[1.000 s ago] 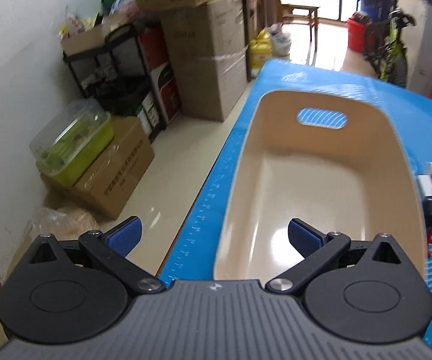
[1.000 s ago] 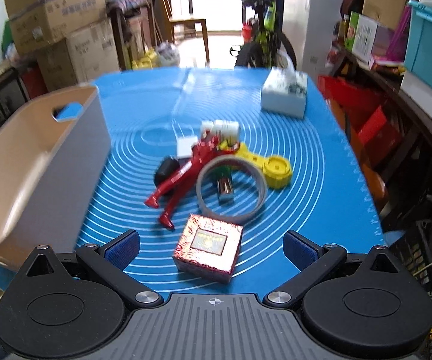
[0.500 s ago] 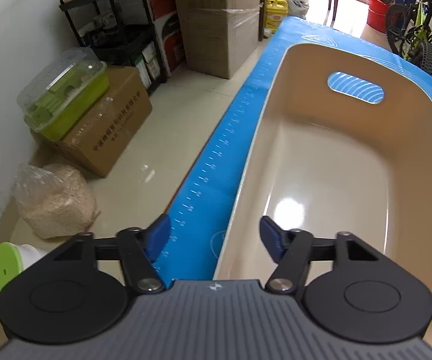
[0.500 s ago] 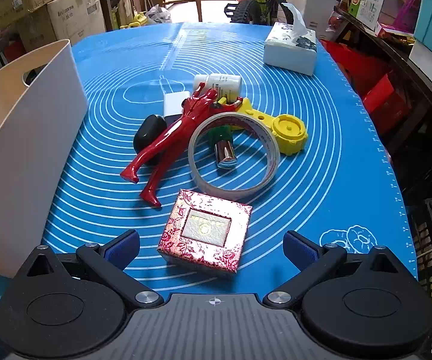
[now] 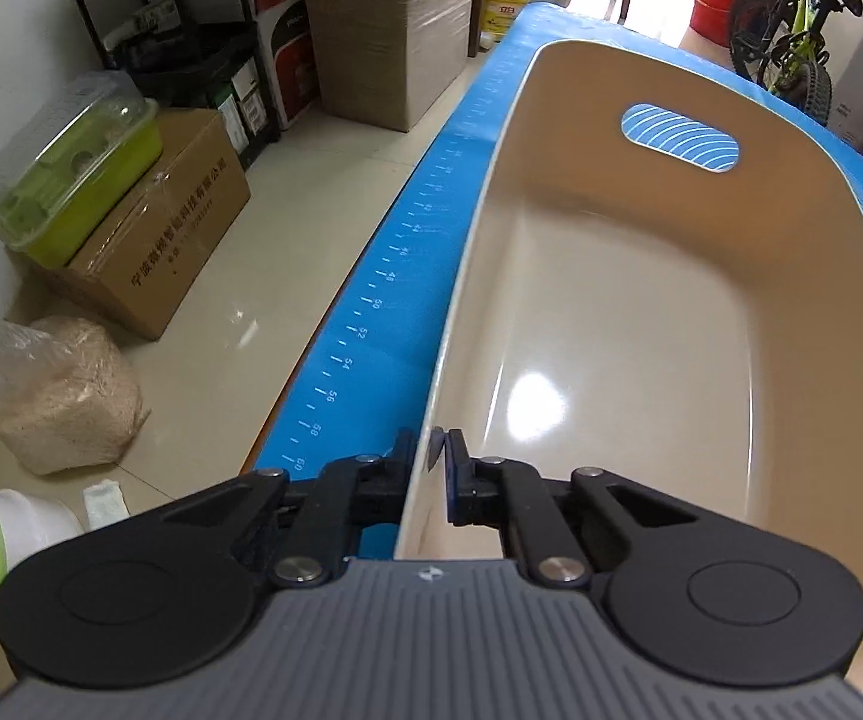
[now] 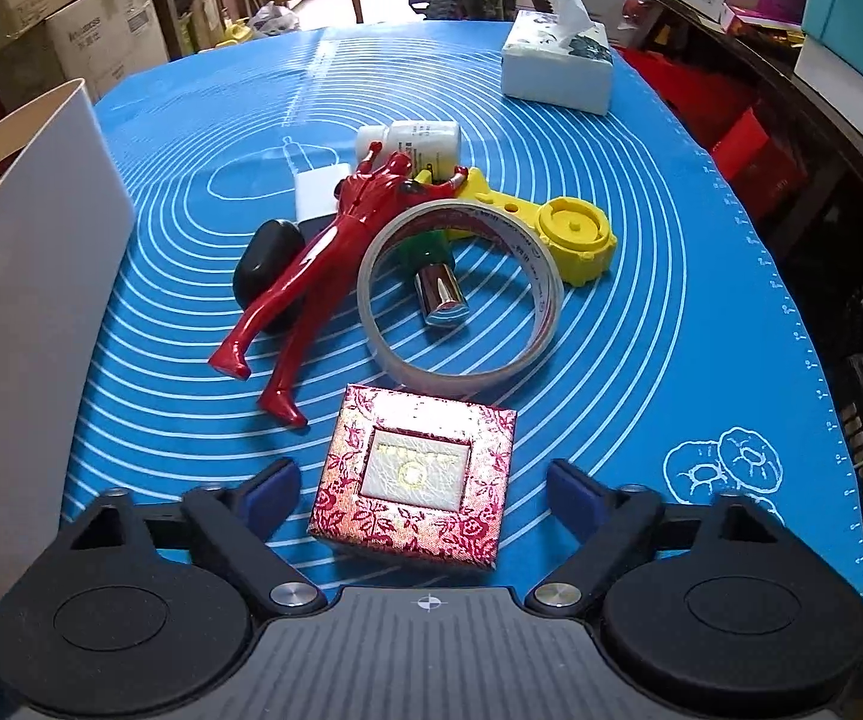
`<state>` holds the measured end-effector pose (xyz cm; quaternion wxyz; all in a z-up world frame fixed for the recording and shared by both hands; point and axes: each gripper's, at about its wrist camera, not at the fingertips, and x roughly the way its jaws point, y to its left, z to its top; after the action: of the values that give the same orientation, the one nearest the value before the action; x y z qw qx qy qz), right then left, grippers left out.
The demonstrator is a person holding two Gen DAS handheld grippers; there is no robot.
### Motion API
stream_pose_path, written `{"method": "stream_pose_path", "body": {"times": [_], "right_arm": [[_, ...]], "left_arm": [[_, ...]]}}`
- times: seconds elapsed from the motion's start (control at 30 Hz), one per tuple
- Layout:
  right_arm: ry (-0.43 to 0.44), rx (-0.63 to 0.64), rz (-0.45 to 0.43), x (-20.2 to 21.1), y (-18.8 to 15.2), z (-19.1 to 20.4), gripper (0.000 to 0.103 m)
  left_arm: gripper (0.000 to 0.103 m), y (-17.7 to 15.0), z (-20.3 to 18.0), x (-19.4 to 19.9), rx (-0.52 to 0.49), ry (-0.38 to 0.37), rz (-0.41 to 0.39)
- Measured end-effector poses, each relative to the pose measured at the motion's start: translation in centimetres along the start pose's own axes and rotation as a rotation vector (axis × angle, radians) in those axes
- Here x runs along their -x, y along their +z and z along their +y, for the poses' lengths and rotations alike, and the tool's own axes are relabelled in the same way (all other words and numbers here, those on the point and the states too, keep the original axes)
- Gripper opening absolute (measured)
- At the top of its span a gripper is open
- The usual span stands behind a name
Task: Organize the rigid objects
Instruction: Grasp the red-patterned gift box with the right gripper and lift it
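Left hand-held gripper (image 5: 429,468) apparently pinching bin (image 5: 641,312) wall, right hand-held gripper (image 6: 425,495) wide open

A beige bin (image 5: 641,300) stands empty at the mat's left, while a red patterned box (image 6: 416,483), tape ring (image 6: 461,291) and red figure (image 6: 317,258) lie clustered right.

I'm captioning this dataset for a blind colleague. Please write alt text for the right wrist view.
The open right gripper straddles a red patterned gift box on a blue mat. Beyond lie a tape ring, red figurine and yellow tool; a beige bin stands left.
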<state>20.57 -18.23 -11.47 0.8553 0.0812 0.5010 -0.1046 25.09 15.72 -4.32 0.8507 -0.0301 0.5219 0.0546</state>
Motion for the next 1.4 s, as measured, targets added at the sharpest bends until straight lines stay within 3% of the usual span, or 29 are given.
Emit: {"method": "stream_pose_path", "body": {"times": [0.13,0.3,0.43,0.7,1.07,1.17,1.4], "right_arm": [[-0.002,-0.004,-0.003,-0.2,-0.2,0.0,0.063],[0.009,-0.033,-0.003,0.3,-0.7,0.0,0.063],[0.059,-0.126,0.002,1.4,-0.9,-0.9,0.063],[0.134,-0.161,-0.117,5.4,1.1,-0.4,0.063],[0.293,0.026,-0.323,10.3,7.0,8.3,0.063],[0.372,0.066,-0.327,10.4,8.1,10.8,0.063],[0.408,0.175,-0.278,8.6,8.4,16.5,0.063]], "left_arm": [[0.011,0.0,0.0,0.0,0.003,-0.002,-0.002],[0.011,0.2,0.2,0.0,-0.003,0.000,-0.002],[0.011,0.2,0.3,-0.1,0.002,-0.002,0.000],[0.011,0.2,0.1,-0.1,-0.001,0.008,0.000],[0.011,0.1,0.1,-0.1,-0.005,0.008,0.002],[0.011,0.1,0.0,-0.1,-0.013,0.014,0.000],[0.011,0.1,-0.2,-0.1,-0.021,0.017,0.002]]}}
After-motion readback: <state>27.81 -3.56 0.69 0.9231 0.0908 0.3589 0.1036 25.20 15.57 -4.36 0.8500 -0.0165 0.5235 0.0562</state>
